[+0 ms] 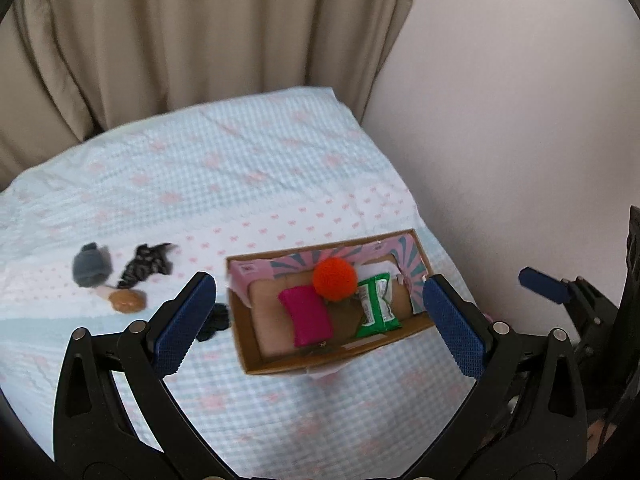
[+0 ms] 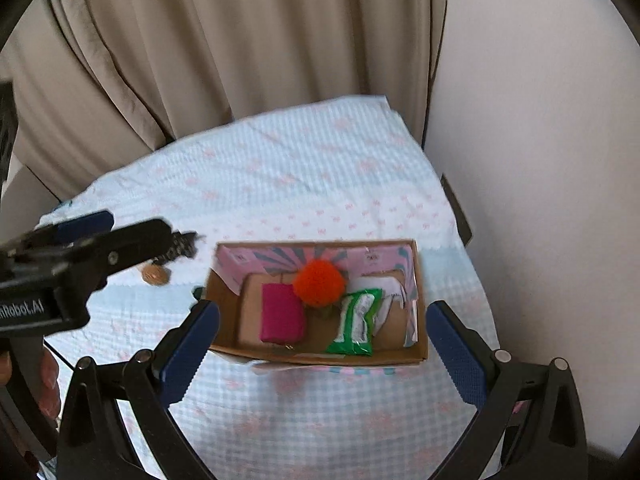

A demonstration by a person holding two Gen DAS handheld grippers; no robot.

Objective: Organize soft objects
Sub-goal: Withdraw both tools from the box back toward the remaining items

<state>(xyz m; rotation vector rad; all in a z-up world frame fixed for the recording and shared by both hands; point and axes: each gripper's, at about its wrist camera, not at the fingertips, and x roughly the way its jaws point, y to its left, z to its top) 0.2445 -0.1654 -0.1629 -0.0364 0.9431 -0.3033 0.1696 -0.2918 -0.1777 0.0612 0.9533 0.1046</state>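
Box, left wrist view: the cardboard box (image 1: 244, 340) lies open on the checked bedcover (image 1: 240, 176), its long axis running left to right, the right end tipped a little farther away.
Inside the box: an orange pompom (image 1: 334, 279) toward the back wall, touching a pink pouch (image 1: 306, 316) whose long axis runs front to back, leaning slightly; a green packet (image 1: 376, 308) lies to the right, also front to back.
Left of the box: a grey hat (image 1: 91, 264), a dark patterned cloth (image 1: 145, 265), a brown round piece (image 1: 127, 301) and a black cloth (image 1: 214, 320), loose on the cover.
Left gripper (image 1: 320, 320): fingers wide apart, empty, above the box.
Box, right wrist view: the box (image 2: 224, 320) sits almost square-on, long axis left to right; pompom (image 2: 319, 283), pouch (image 2: 281, 318) and packet (image 2: 354, 322) inside.
Right gripper (image 2: 322, 344): fingers wide apart, holding nothing, over the box's front wall.
Background: curtain (image 2: 240, 48) behind the bed.
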